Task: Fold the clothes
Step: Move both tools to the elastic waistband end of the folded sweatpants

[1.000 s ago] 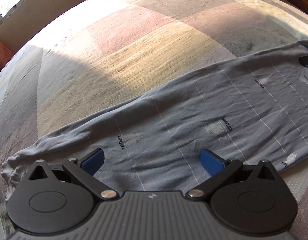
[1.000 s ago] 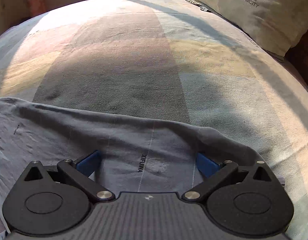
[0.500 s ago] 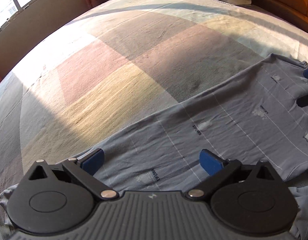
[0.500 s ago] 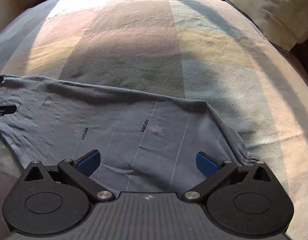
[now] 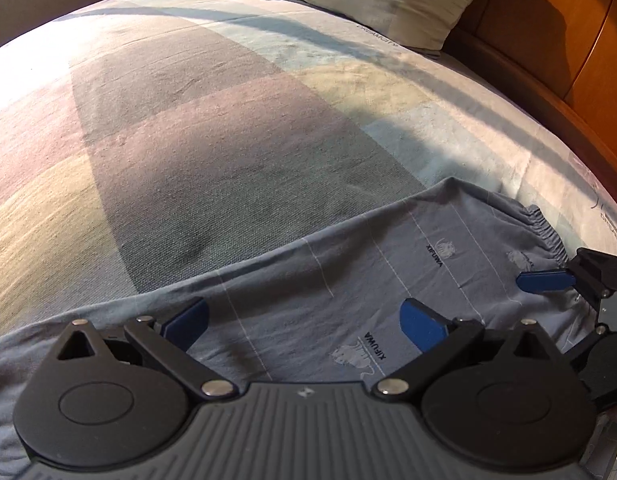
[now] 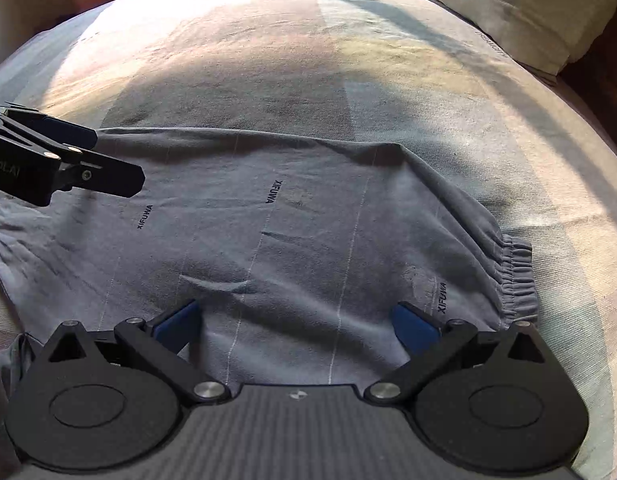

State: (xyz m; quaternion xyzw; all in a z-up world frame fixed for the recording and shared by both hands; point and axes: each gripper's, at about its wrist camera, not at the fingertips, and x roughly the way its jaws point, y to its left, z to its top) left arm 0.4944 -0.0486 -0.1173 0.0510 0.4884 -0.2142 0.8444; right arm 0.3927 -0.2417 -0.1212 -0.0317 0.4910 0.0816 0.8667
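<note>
A grey-blue garment [image 5: 348, 280] with thin white lines and small XIFUWA prints lies spread flat on the bed, its elastic band [image 5: 544, 228] at the right end. My left gripper [image 5: 304, 320] hovers open over its near part, nothing between the blue pads. One blue pad of my right gripper [image 5: 544, 280] shows just below the elastic band. In the right wrist view the garment [image 6: 288, 220] fills the middle, with its elastic band [image 6: 516, 276] at the right. My right gripper [image 6: 296, 322] is open above the cloth. My left gripper [image 6: 108, 156] reaches in from the left.
The bed sheet [image 5: 188, 120] has broad blocks of grey, pink, yellow and pale blue, partly in sunlight. A DREAMCITY pillow [image 5: 368, 0] lies at the head of the bed, also in the right wrist view [image 6: 508, 8]. A wooden headboard [image 5: 548, 40] runs along the right.
My left gripper has swung right along the garment toward the elastic end, close to the right gripper. My right gripper has pulled back, showing more cloth. Both stayed open.
</note>
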